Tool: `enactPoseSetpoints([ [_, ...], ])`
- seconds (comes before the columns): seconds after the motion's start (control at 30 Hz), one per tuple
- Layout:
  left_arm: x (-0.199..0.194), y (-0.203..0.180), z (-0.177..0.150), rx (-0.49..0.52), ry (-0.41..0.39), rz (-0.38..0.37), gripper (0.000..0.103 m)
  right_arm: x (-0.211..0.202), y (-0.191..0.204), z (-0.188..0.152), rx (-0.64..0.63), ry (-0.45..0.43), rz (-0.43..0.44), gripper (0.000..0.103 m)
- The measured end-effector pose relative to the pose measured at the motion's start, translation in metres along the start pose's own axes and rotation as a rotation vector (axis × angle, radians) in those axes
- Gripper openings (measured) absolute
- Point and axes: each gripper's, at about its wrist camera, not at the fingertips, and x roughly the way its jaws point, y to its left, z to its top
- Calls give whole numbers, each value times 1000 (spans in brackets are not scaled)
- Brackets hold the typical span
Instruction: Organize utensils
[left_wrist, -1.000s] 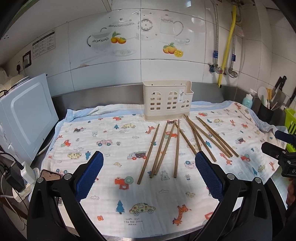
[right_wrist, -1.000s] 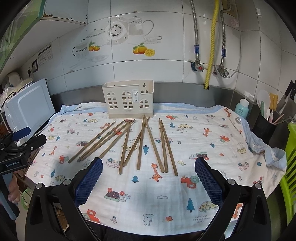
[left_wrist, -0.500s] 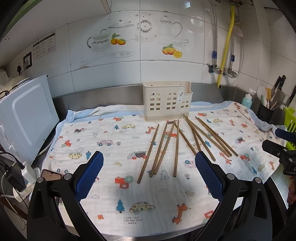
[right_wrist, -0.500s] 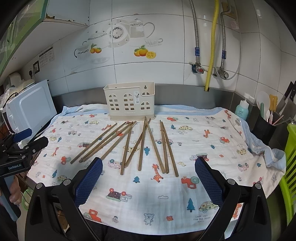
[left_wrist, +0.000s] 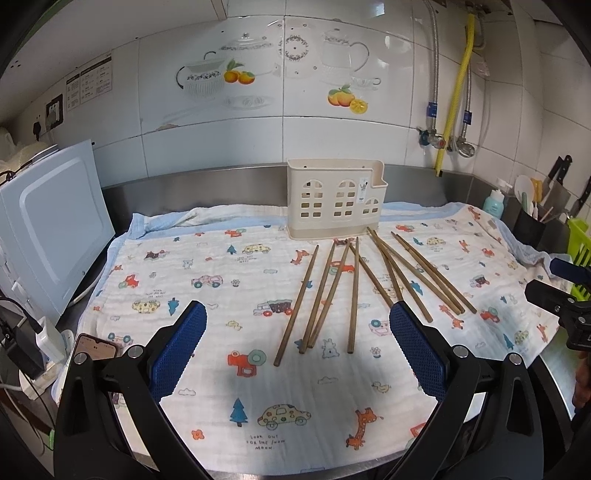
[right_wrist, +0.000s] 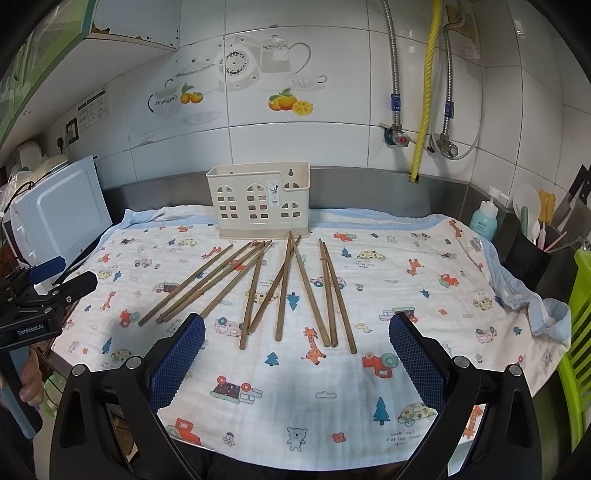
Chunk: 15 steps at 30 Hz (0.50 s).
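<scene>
Nothing sorted yet: both my left gripper (left_wrist: 297, 347) and right gripper (right_wrist: 295, 349) gape wide and empty, brown wooden chopsticks (right_wrist: 284, 288) lie scattered near the empty cream plastic holder (right_wrist: 258, 201).

Brown wooden chopsticks (right_wrist: 284, 288) lie fanned flat on the cloth before the upright, empty cream holder (right_wrist: 258, 199).
</scene>
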Motion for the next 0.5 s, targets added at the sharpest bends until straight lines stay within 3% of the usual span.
enactPoseSetpoints([
  [0.5,17,0,2,2,13,-3,98,17,-8,2,10,23,11,97],
])
